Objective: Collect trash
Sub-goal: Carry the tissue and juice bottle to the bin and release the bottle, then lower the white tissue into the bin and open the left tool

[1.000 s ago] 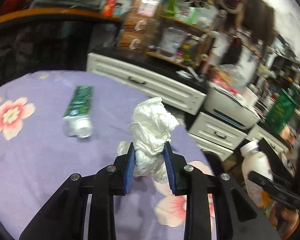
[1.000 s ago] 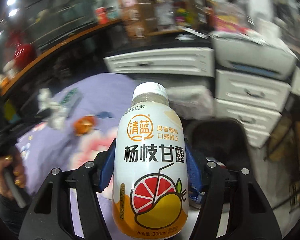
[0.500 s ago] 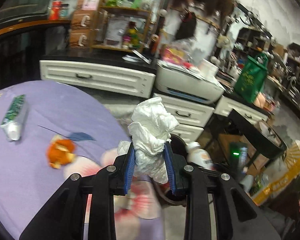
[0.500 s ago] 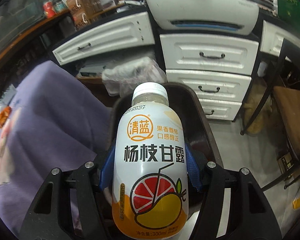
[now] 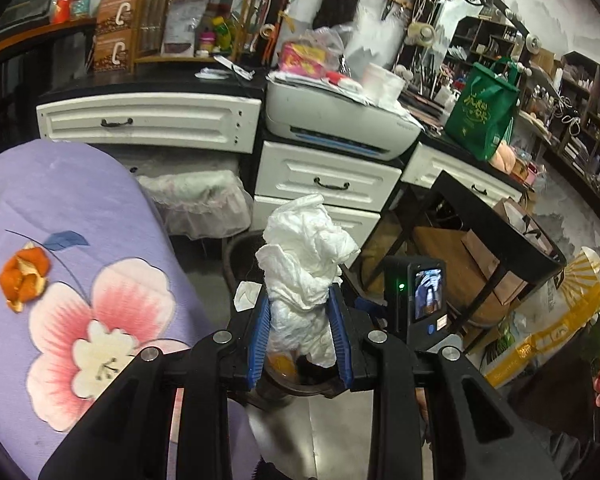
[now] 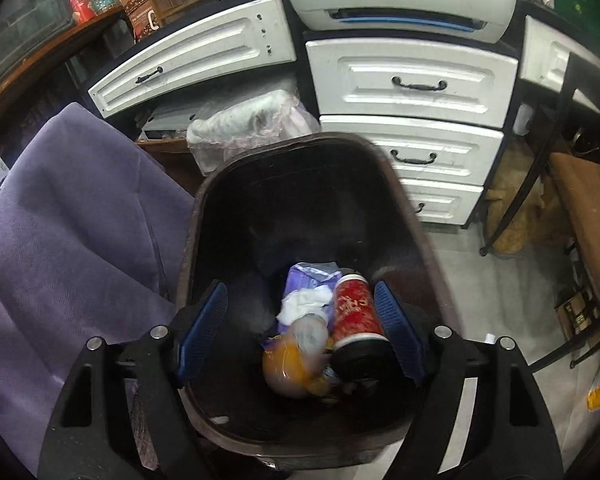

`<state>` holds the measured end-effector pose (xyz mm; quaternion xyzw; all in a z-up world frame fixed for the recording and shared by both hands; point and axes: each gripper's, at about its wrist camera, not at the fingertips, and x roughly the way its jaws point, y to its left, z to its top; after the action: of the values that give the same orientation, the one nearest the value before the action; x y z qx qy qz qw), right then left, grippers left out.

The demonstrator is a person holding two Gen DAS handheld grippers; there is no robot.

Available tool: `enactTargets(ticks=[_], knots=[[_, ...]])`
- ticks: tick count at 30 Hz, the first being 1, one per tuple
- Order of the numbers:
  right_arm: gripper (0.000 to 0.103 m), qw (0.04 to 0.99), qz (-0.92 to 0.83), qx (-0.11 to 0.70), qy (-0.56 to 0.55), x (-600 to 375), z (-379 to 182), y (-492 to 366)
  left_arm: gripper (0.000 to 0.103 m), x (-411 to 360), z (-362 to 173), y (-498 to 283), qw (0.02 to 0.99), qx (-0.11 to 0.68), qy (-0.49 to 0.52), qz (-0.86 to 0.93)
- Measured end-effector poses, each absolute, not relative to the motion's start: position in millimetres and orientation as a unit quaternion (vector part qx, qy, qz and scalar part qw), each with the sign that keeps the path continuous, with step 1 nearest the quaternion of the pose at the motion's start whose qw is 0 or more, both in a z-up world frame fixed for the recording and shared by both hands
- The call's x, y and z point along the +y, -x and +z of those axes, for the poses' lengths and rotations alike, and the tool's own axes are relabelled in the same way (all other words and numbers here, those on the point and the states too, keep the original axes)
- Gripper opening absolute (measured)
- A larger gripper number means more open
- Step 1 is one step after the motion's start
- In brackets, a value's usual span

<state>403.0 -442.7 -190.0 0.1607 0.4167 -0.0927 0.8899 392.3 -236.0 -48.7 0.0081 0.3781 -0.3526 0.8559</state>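
Both wrist views look steeply down, close above the bin (image 6: pixel 308 208); they share the white drawers (image 5: pixel 328 180), probably the same.

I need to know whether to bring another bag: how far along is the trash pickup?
Done: a bottle and red can lie in the bin, under the open right gripper. In hand: the left gripper holds crumpled tissue. Left: orange peel on the tablecloth.

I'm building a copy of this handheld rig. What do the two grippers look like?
Both look alike. The left gripper and the right gripper each have two black plastic arms with triangular cut-outs, silver round bolts at the joints, and flat blue ribbed pads on the inside of the fingers. No cables or markings show on them.
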Motion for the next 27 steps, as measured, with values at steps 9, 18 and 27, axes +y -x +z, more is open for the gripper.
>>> enactTargets(ticks=[9, 18, 27], knots=[[0.076, 0.906, -0.118, 0.387, -0.124, -453.6, -157.6, -354.6, 0.028, -276.2, -72.8, -390.6, 0.843, 0.405, -0.047, -0.351], [0.076, 0.914, -0.159, 0.356, -0.114, -484.0, -131.1, -295.6, 0.029, -334.4, -118.8, -401.3, 0.811, 0.463, -0.087, -0.345], [0.076, 0.915, -0.177, 0.336, -0.135, -504.1, -118.9, -256.7, 0.029, -359.0, -151.3, -411.2, 0.794, 0.492, -0.118, -0.337]])
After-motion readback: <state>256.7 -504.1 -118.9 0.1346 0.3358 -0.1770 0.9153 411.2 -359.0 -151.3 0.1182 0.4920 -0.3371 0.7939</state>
